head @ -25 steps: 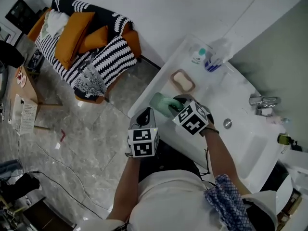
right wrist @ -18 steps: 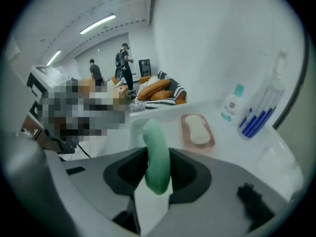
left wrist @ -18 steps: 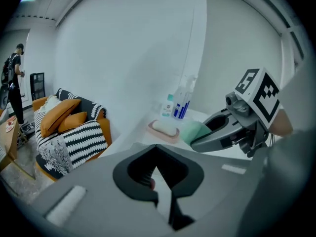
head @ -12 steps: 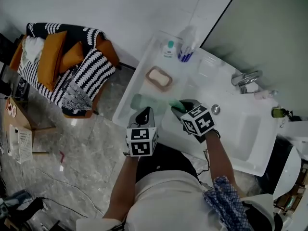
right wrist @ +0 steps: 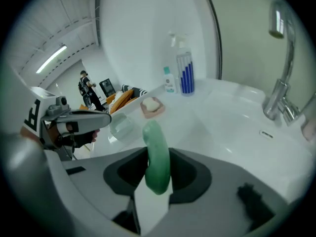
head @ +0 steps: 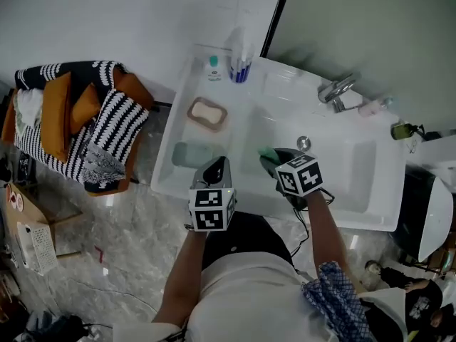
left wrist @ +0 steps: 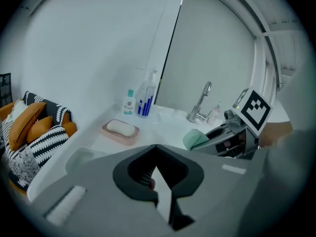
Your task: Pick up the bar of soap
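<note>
1. The left tool [head: 216, 169] hung over the near edge of the white desk [head: 165, 177], its jaws pressed together on nothing. Its cube showed black-and-white square markers.
2. The right tool [head: 269, 155] pinched the green bar of soap [right wrist: 158, 152] edge-on, over the near left part of the sink basin [head: 356, 169].
3. A pale green dish [head: 191, 154] sat at the desk's near left corner, just beside the left tool.
4. Farther back along the left edge, a pink dish [head: 194, 110] carried a white soap bar [head: 207, 112].
5. At the far left corner stood a teal-capped bottle [head: 212, 68] and a blue-striped spray bottle [head: 240, 61]; their label print was too small to read.
6. The faucet [head: 335, 90] rose at the far edge.
</note>
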The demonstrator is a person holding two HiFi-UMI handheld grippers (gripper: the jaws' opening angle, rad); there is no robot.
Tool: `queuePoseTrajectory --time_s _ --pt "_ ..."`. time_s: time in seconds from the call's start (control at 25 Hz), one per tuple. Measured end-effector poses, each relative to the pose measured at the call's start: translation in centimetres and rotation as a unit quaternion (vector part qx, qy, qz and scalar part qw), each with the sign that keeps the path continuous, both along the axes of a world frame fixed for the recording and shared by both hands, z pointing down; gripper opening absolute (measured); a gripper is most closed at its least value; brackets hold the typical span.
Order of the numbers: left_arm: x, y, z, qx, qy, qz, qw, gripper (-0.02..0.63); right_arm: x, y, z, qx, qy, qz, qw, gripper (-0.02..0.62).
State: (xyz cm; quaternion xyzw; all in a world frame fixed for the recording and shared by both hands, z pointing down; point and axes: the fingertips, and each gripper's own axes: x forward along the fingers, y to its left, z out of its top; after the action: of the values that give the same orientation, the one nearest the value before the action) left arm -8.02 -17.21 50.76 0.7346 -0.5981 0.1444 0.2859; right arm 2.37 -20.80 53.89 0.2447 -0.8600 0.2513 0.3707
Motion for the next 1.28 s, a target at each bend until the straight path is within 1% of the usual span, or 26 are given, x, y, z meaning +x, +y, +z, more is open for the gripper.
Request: queuePoseTrajectory --time_s 0.12,0.32,0.48,0.64,0.84,1.04,1.28 --pt "1.4 -0.2 0.0 0.000 0.001 0.017 0.9998 0.006 1.7 0.1 0.6 -0.017 -0.013 0.032 0.999 0.133" --pt "3.1 -0.7 0.4 -0.009 0.011 0.028 0.9995 0.006 3.7 0.1 2.3 -0.061 -0.046 0.081 0.994 0.133" --pt "4.1 -1.0 0.5 -0.014 0.012 0.033 0.9993 0.006 4.9 -0.2 4.0 -0.091 -0.058 0.102 0.989 0.133" --pt "4.7 -1.2 1.0 -0.021 0.008 0.036 0.9991 0.006 5.7 -0.5 6.1 -0.128 -0.067 0.129 0.981 0.133" --pt "4.8 -1.3 1.9 -0.039 0.009 0.033 0.9987 0.006 5.7 -0.6 9.3 -0.174 -0.066 0.143 0.972 0.133" --pt "4.6 -1.4 2.7 -0.050 0.004 0.028 0.9983 0.006 5.5 -0.5 12.2 -0.206 -0.048 0.138 0.968 0.133" --pt "4.4 -1.5 3.0 -0.057 -0.005 0.029 0.9979 0.006 5.5 -0.5 14.8 -0.213 -0.013 0.128 0.969 0.133"
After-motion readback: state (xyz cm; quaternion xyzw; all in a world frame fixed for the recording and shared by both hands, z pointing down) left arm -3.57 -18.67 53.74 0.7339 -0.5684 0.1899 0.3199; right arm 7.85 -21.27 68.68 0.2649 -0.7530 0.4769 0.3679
